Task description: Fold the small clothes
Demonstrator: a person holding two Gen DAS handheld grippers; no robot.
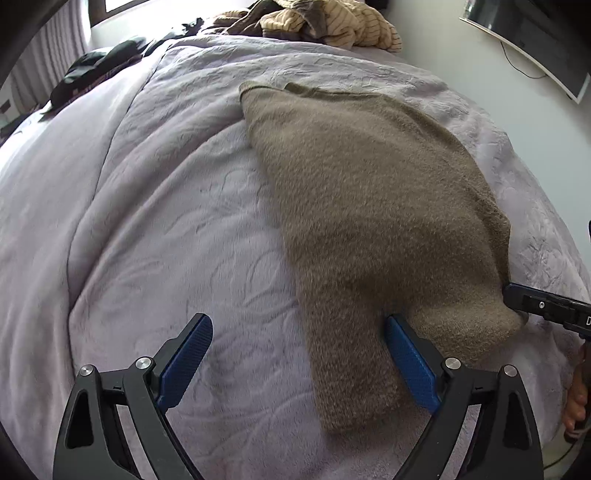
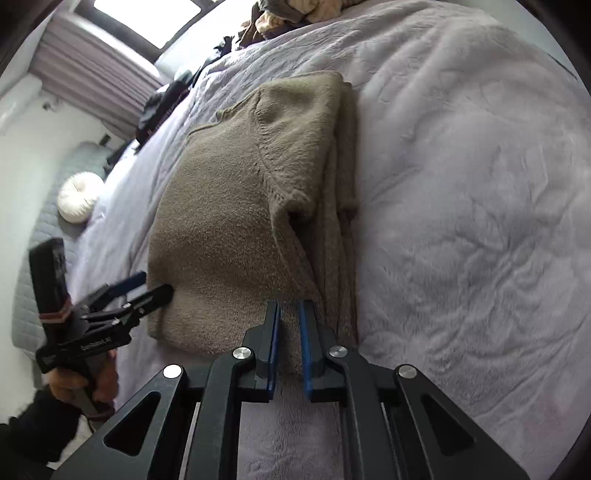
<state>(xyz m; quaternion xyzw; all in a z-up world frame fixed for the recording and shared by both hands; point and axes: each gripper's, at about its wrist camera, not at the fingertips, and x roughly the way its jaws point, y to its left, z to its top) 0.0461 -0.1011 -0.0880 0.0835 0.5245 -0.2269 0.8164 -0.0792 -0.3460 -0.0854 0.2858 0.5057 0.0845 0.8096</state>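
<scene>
A brown knitted sweater (image 1: 369,206) lies part-folded on a lilac bed cover (image 1: 166,221). My left gripper (image 1: 297,328) is open, its jaws spread wide over the sweater's near edge; the right pad (image 1: 408,363) touches the fabric. In the right wrist view the sweater (image 2: 236,206) shows a sleeve folded along its right side. My right gripper (image 2: 289,310) is nearly closed on the sweater's near hem, with fabric between the blue pads. The left gripper (image 2: 147,286) shows there at the sweater's left corner. The right gripper (image 1: 546,306) enters the left wrist view at the right edge.
A heap of tan and brown clothes (image 1: 332,22) lies at the bed's far end. Dark garments (image 1: 99,66) lie at the far left. A monitor (image 1: 535,37) hangs on the wall at right. A white round cushion (image 2: 79,197) sits on a grey couch.
</scene>
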